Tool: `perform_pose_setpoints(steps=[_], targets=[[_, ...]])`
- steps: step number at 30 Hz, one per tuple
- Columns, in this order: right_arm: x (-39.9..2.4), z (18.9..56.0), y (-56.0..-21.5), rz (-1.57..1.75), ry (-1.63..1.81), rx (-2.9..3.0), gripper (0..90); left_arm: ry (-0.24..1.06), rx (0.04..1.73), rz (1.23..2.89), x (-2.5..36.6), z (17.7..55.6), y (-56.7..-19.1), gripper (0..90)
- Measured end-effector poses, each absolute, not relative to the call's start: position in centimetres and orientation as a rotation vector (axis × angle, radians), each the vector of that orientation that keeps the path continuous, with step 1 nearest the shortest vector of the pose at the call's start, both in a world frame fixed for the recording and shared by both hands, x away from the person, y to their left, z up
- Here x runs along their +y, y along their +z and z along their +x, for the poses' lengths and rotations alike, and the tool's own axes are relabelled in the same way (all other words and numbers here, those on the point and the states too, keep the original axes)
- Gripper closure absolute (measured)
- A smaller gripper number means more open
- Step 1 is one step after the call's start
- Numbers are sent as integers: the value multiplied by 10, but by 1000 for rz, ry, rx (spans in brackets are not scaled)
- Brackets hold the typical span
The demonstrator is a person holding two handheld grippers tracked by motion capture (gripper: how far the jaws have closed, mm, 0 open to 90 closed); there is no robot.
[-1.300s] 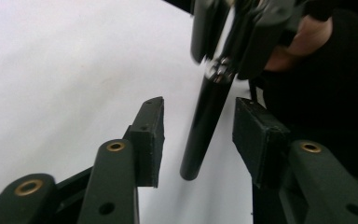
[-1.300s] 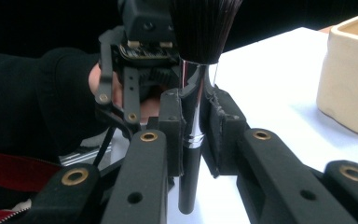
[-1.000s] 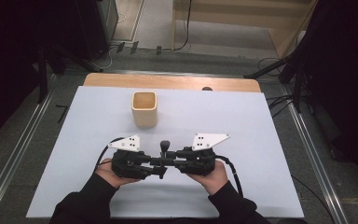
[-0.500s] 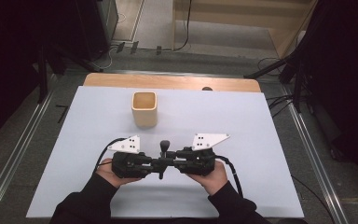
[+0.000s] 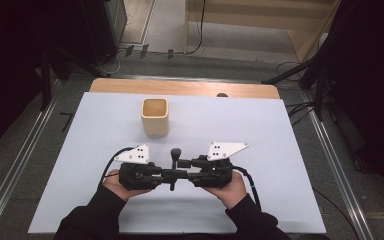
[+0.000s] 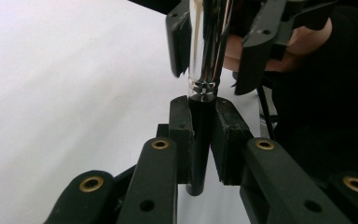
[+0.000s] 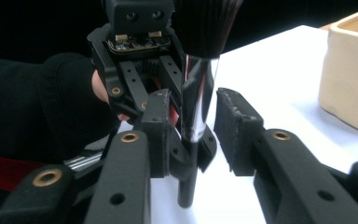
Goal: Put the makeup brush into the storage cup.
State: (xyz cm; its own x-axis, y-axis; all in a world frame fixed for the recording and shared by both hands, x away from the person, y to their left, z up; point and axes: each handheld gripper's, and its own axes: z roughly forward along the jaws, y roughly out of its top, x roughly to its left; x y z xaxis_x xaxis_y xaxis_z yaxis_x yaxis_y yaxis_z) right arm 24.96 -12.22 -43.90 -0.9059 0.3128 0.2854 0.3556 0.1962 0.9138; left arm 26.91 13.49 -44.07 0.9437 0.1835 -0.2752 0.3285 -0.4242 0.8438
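A makeup brush (image 5: 173,167) with black bristles (image 7: 207,23), a chrome ferrule (image 6: 205,46) and a black handle (image 6: 199,140) stands upright between my two grippers, which face each other low over the table's near side. My left gripper (image 6: 200,116) is shut on the black handle. My right gripper (image 7: 193,107) has just been opening: its jaws stand apart around the ferrule (image 7: 196,102), with a clear gap at the right pad (image 7: 235,126). From above, the left gripper (image 5: 152,175) and right gripper (image 5: 192,175) meet at the brush.
A cream square cup (image 5: 155,117) stands upright beyond the grippers, left of the table's middle, and shows at the right of the right gripper view as the cup (image 7: 349,70). The white table cover (image 5: 280,130) ends at a wooden strip at the far edge.
Both hands and the brush stay where they were. From above, no jaw movement can be made out.
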Motion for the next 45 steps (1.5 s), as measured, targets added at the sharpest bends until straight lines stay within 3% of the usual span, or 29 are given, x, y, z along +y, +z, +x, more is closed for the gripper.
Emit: perform_pose_setpoints(steps=[23, 36, 45], targets=[[-149, 251, -445, -687, -1930, -2554, 328, -133, 442, 2010, 154, 277, -433, 800], [-154, 249, -455, -715, -1915, -2611, 212, -120, 461, 2004, 157, 281, -429, 799], [-165, 244, -457, -719, -1923, -2613, 211, -115, 461, 1999, 157, 281, -428, 799]])
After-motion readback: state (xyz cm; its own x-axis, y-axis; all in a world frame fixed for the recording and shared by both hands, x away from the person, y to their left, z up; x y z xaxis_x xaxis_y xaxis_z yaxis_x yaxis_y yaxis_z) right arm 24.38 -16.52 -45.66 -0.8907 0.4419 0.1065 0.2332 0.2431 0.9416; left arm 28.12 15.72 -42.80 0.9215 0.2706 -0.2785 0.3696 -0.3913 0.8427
